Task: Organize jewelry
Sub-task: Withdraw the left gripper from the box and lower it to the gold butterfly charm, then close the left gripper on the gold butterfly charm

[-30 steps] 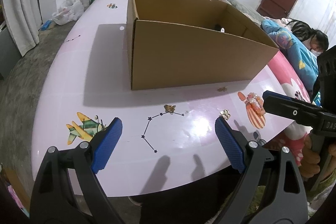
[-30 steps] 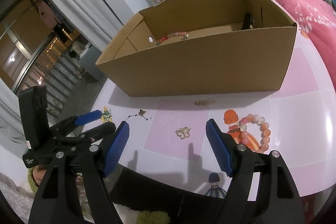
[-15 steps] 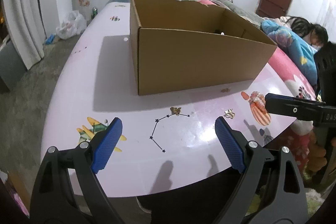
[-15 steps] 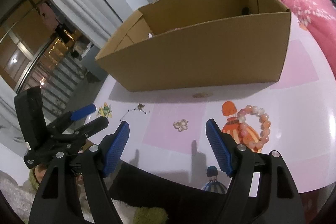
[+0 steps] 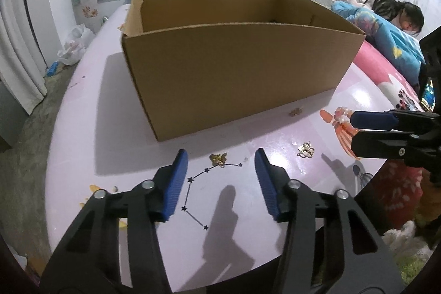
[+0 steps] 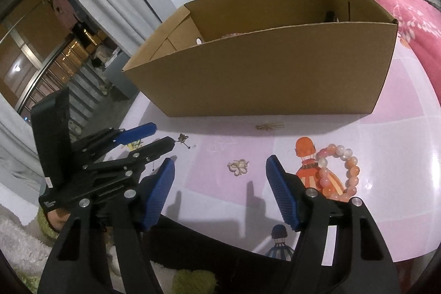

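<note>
Your left gripper (image 5: 220,159), wide a second ago, is closing around the small gold butterfly charm (image 5: 218,158) before the brown cardboard box (image 5: 234,68), probably not yet pinched; your right gripper (image 6: 220,172) is narrowing, empty.

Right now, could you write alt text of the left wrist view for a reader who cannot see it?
The left hand-held gripper, jaws closing with nothing pressed between them, points at a small gold butterfly charm on a pink table. Behind stands an open cardboard box; to the right lie another gold charm and a bead bracelet, near the right hand-held gripper.
</note>
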A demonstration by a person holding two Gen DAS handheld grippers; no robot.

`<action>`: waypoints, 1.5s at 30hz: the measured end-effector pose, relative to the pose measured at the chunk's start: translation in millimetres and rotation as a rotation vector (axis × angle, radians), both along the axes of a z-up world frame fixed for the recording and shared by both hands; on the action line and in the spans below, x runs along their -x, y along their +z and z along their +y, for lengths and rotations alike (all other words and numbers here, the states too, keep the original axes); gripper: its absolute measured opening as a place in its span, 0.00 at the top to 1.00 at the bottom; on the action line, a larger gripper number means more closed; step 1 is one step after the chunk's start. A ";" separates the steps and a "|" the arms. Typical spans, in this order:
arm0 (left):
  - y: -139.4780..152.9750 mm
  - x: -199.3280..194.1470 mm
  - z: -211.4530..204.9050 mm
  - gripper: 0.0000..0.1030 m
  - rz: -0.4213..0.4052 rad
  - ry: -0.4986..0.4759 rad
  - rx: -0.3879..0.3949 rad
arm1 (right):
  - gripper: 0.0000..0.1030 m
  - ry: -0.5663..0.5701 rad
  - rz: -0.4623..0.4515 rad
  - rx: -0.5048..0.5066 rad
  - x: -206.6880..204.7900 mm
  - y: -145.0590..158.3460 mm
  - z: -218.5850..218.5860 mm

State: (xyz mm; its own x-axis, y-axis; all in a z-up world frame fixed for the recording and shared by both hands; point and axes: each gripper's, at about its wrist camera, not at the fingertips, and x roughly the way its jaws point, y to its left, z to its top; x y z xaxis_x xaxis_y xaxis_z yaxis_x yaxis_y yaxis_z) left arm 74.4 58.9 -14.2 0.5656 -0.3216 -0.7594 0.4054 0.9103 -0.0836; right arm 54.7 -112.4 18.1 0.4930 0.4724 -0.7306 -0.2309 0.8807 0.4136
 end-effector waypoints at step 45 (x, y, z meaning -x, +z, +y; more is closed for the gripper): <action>-23.1 -4.2 -27.1 0.90 -0.036 -0.158 -0.138 | 0.35 -0.015 0.016 -0.001 -9.4 -6.8 -2.8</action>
